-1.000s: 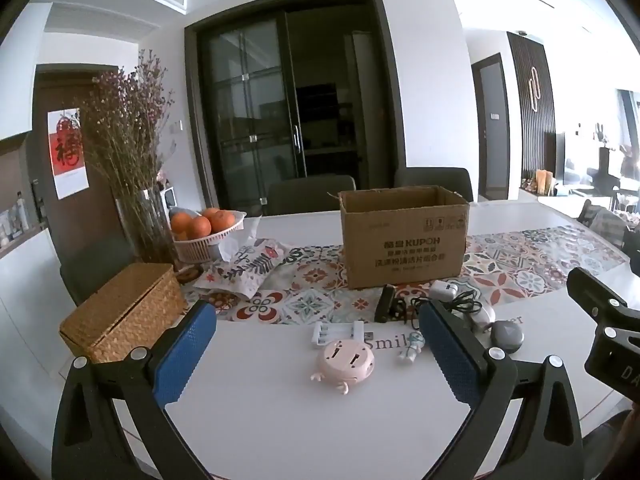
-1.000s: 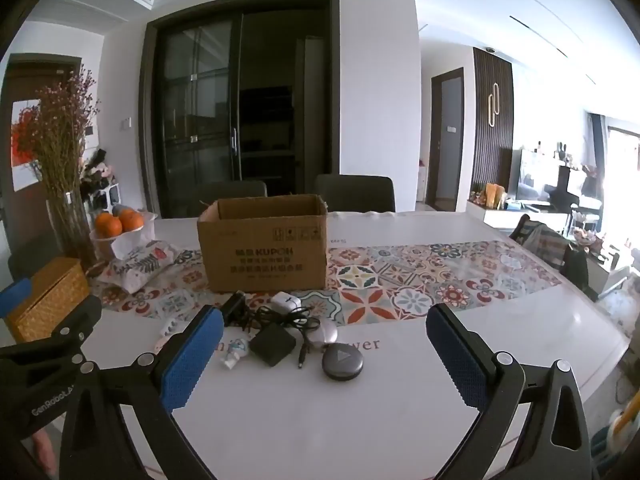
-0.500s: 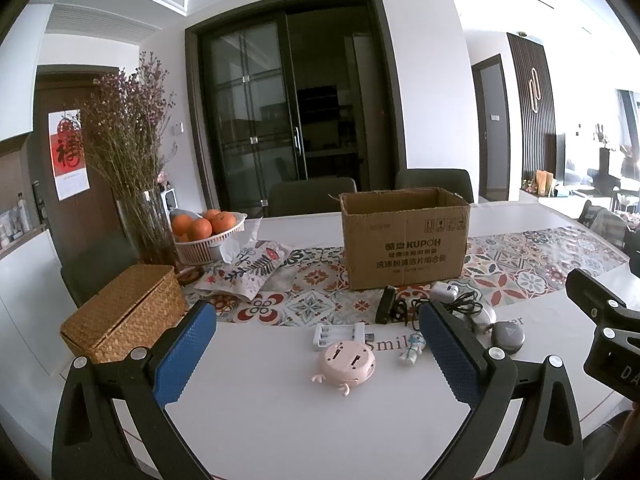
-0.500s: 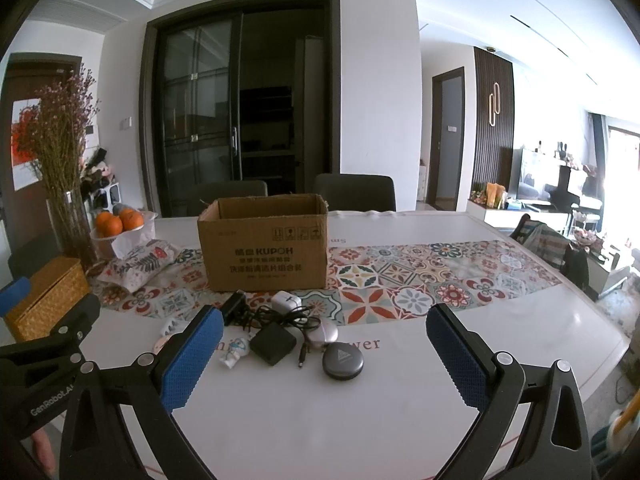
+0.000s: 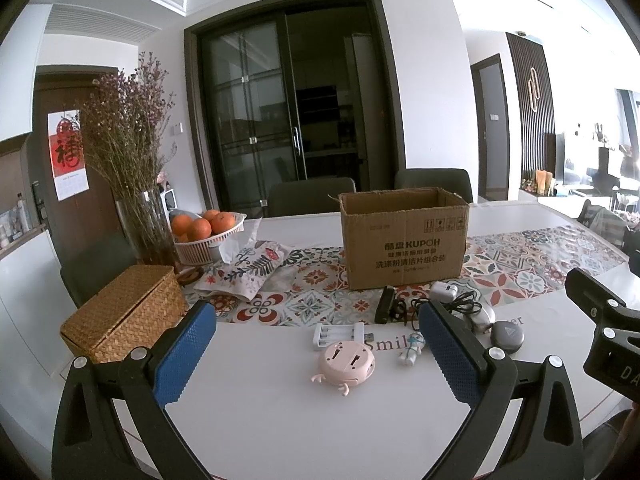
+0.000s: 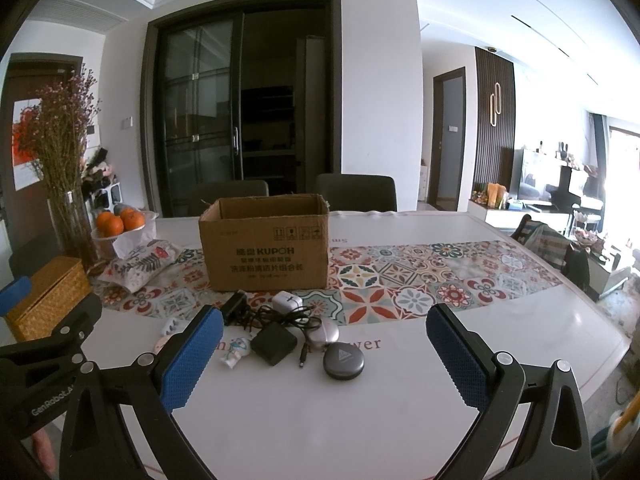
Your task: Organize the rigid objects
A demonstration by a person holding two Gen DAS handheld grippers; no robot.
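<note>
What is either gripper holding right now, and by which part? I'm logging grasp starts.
Nothing. The left gripper and right gripper are both open and empty above the table, short of the small gadgets.

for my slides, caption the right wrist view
Open right gripper faces small gadgets before a cardboard box.

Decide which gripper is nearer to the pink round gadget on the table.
Left. The pink round gadget lies just ahead of the left gripper, between its open jaws. The right gripper sits further right, facing the grey puck.
</note>
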